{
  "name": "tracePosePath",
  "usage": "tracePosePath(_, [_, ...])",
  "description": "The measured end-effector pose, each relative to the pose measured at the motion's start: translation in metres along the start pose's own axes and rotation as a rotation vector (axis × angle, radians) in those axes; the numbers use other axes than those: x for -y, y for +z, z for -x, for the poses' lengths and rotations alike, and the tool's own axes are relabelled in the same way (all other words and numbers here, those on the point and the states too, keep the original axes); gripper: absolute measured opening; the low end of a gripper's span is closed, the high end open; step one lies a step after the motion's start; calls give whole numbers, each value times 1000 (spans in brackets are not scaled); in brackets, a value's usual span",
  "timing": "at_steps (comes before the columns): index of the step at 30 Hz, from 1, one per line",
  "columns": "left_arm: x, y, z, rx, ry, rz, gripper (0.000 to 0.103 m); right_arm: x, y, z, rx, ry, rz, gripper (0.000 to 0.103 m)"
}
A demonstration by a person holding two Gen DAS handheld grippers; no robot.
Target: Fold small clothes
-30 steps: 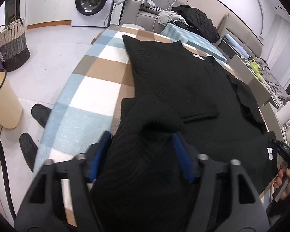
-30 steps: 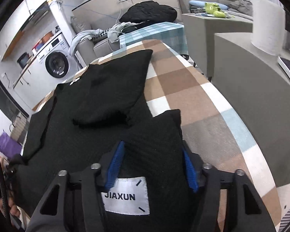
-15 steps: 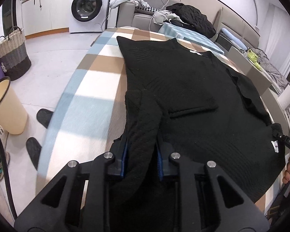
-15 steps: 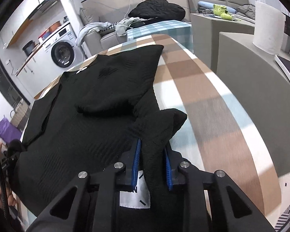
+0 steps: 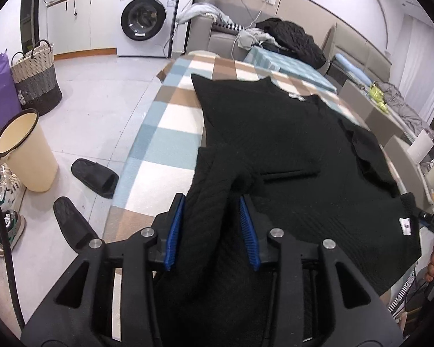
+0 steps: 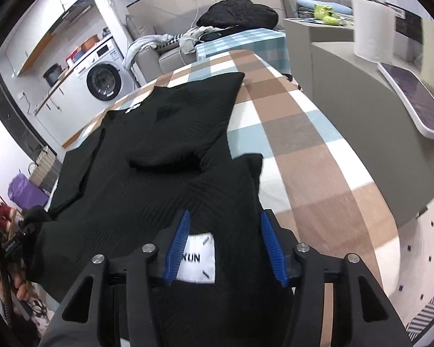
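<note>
Left gripper (image 5: 211, 231): jaws opening, blue ribbed pads standing apart with a raised ridge of the black sweater (image 5: 275, 133) between them. The cloth brushes the left pad, while the right pad shows a gap, so nothing is clamped. Right gripper (image 6: 225, 245): jaws also opening, pads well apart, the hem corner with its white label (image 6: 198, 260) lying loose between them.

Position of the sweater: flat on the checked blanket (image 5: 170, 133) that covers the table, collar at the far end, hem at the near edge under both grippers. One sleeve is folded across the chest, and its cuff forms a thick rounded roll.

Risks, as judgement:
- Both hem corners are freed while bunched and standing proud. They may slump back unevenly and leave a crooked bottom edge.
- The ribbed pads could snag the knit as the grippers draw away, dragging the hem off line or off the near edge of the table.
- The hem overhangs the near edge, and the weight of the knit could pull it further down.

Materials: the sweater is a matte black knit with fine diagonal ribbing, soft and thick, holding soft humps rather than sharp creases. The blanket is fuzzy, in blue, tan and cream squares, and is likely to grip the knit. The gripper bodies are hard black plastic with steel screws.
</note>
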State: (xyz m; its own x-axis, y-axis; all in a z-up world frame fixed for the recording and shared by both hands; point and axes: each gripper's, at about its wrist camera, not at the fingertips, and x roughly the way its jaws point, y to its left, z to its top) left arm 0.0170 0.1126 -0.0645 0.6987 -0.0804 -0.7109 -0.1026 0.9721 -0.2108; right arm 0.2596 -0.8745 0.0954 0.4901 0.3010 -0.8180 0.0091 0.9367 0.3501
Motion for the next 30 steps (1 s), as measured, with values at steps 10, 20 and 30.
tracePosePath(10, [-4,-6,17,18,-19,14,6,12,-16,17,48,27,-60,52])
tracePosePath(20, [-15,-8,36,64,-49,74,5,-1,-1,-9,48,-1,31,10])
tracePosePath(30, [-8,8,93,266,-92,95,4,0,14,72,423,134,-37,4])
